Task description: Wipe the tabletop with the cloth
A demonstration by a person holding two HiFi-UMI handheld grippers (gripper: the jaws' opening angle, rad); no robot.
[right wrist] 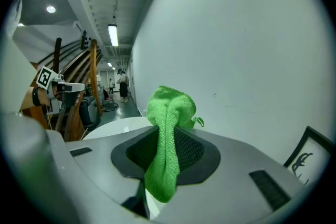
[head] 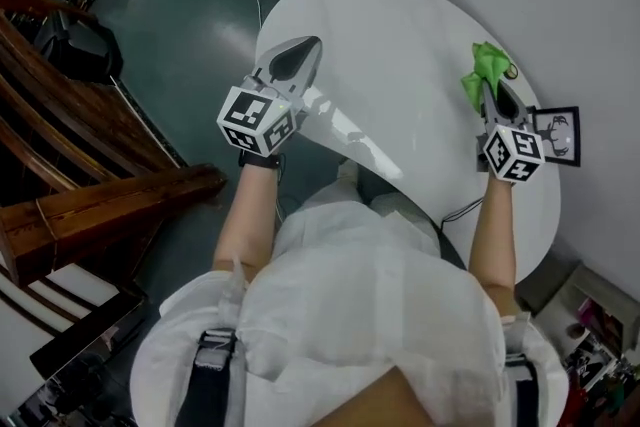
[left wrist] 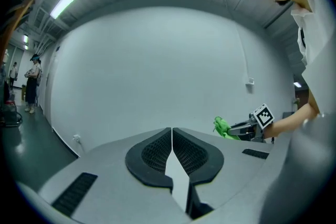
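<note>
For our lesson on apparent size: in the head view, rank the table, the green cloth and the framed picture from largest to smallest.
1. table
2-3. green cloth and framed picture look about alike; the frame is partly hidden, so unranked.

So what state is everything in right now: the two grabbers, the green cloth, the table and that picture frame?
Left gripper: shut, jaws together with nothing between them.
Right gripper: shut on the cloth.
Cloth: bunched up, pinched between the right gripper's jaws, poking out past them.
Table: white and shiny, reflecting the lights.
Picture frame: propped on the table beside the right gripper.
</note>
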